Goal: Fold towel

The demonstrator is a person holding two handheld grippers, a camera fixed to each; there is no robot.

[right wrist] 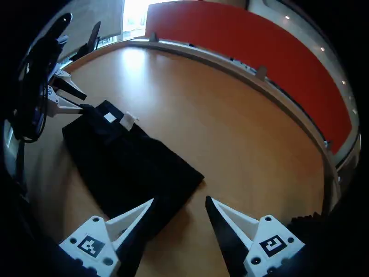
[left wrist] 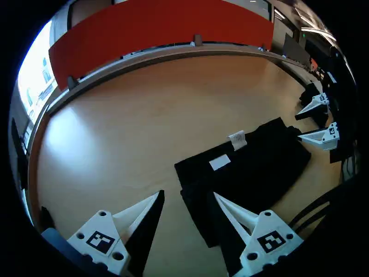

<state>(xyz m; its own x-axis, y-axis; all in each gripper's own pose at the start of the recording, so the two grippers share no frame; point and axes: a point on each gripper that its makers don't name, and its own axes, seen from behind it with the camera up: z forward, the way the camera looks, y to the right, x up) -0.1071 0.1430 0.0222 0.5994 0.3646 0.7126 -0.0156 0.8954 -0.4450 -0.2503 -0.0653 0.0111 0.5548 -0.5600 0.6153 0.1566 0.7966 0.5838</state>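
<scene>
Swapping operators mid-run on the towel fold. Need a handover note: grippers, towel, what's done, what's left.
Left hand-held gripper: open, empty, fingers poised over one short end of the towel, not closed on it.
Right hand-held gripper: open, empty, at the opposite end.
Towel: black, lying flat as a long strip on the wooden table, with a white tag on top.
Done: the towel looks layered at the left gripper's end, so probably at least one fold is in. The count can't be told.
Left: nothing is gripped yet. Likely next step is to grasp an end and fold again.
</scene>
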